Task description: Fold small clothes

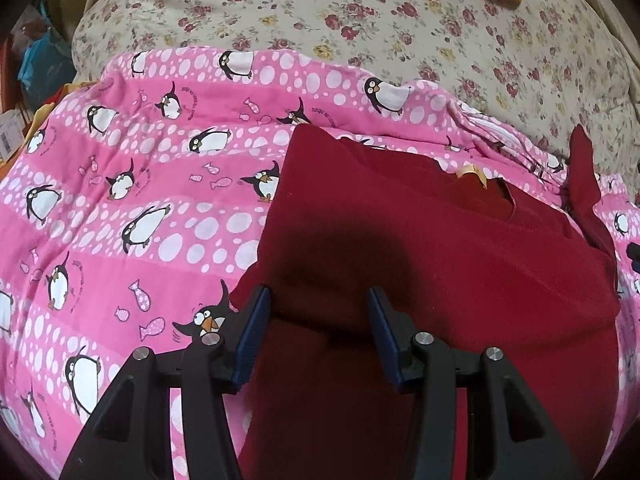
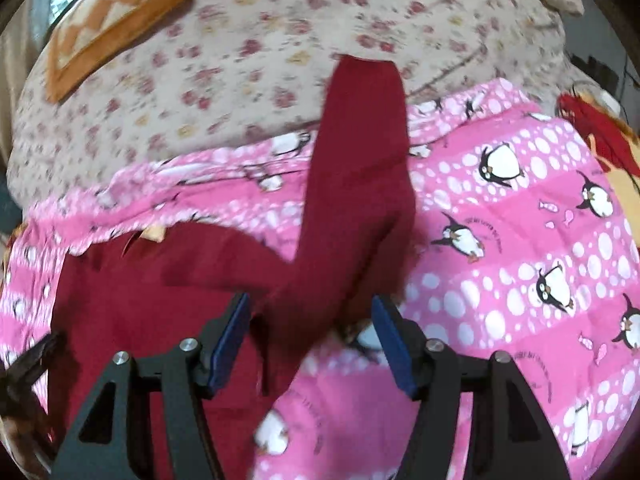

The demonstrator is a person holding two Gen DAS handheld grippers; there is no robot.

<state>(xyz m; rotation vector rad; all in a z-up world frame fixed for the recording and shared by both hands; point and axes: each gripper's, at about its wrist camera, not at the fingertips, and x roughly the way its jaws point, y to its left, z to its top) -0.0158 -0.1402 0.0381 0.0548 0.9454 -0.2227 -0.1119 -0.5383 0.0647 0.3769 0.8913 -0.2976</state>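
A dark red long-sleeved top (image 1: 420, 264) lies on a pink penguin-print blanket (image 1: 132, 208), its left side folded in and a cream neck label (image 1: 474, 172) showing. My left gripper (image 1: 318, 300) is open just above the top's left part, holding nothing. In the right wrist view the top's body (image 2: 132, 300) lies at the lower left and its right sleeve (image 2: 360, 176) stretches away up the blanket (image 2: 520, 280). My right gripper (image 2: 310, 308) is open, its fingers either side of the sleeve's base. The view is blurred.
A cream quilt with red roses (image 1: 360, 20) lies beyond the blanket. An orange patterned cushion (image 2: 108, 28) rests on it at the far side. A red and yellow cloth (image 2: 600, 136) lies at the right edge. Clutter shows past the bed's left side (image 1: 36, 60).
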